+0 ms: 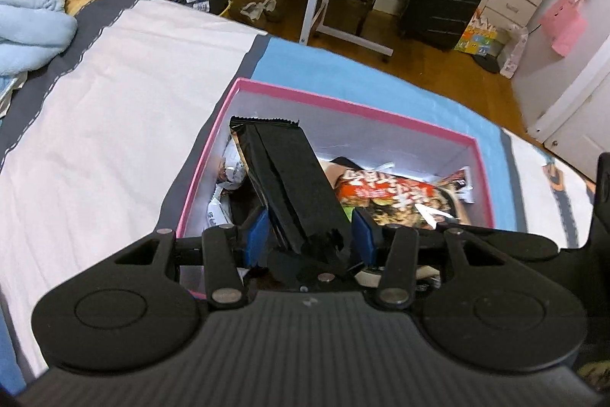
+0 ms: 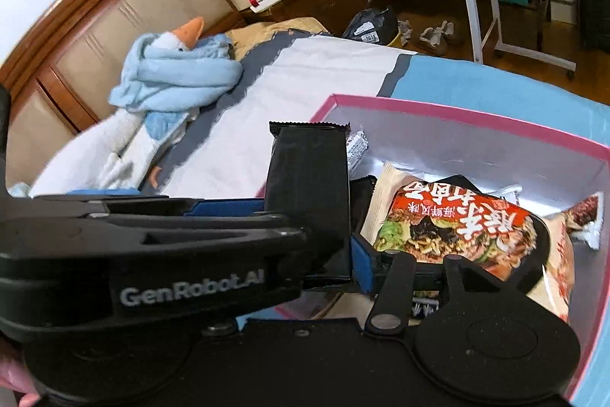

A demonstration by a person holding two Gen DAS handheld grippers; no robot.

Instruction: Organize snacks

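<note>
Left gripper (image 1: 309,235) clamps black snack pack (image 1: 284,178) over pink box (image 1: 343,102) on bed
Right view only: right gripper (image 2: 309,239) jaws partly open around same pack; noodle bag (image 2: 457,220) in box, left gripper body blocks foreground

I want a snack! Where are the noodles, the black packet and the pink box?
noodles (image 2: 457,228): right wrist view, front picture.
black packet (image 1: 289,186): left wrist view, middle.
pink box (image 1: 343,104): left wrist view, far rim.
</note>
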